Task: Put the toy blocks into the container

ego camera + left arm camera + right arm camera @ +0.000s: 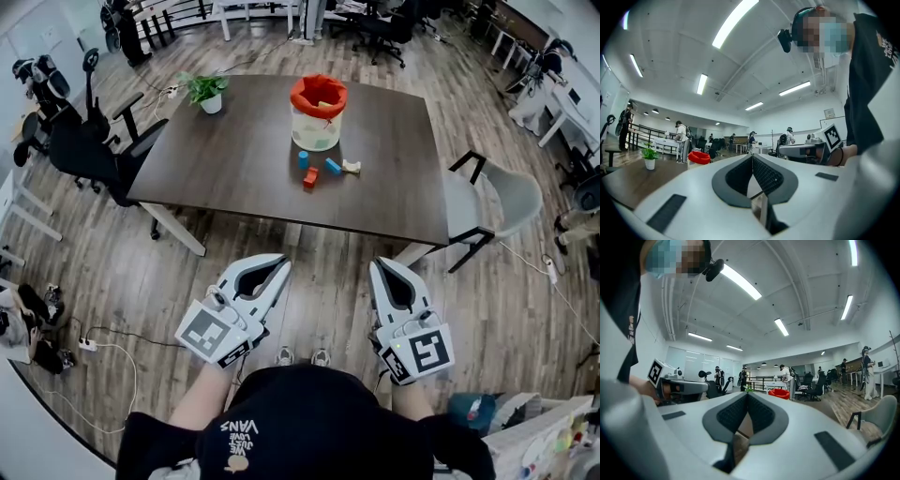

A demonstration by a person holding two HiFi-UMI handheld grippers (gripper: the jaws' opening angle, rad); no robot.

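In the head view a container [317,113] with a red liner stands on the dark table [234,159]. In front of it lie several toy blocks: a blue cylinder [304,157], a red block [310,177], a blue block [333,167] and a cream block [352,167]. My left gripper [283,263] and right gripper [378,267] are held level, well short of the table's near edge, both shut and empty. The left gripper view shows the shut left gripper [752,156] and the red-lined container [698,157] far off. In the right gripper view the shut right gripper [747,395] points toward the distant container [779,393].
A potted plant [207,90] sits at the table's far left corner. A black office chair [94,141] stands left of the table and a grey chair [492,202] at its right. Cables and a power strip [89,345] lie on the wooden floor at left. People stand far back in the room.
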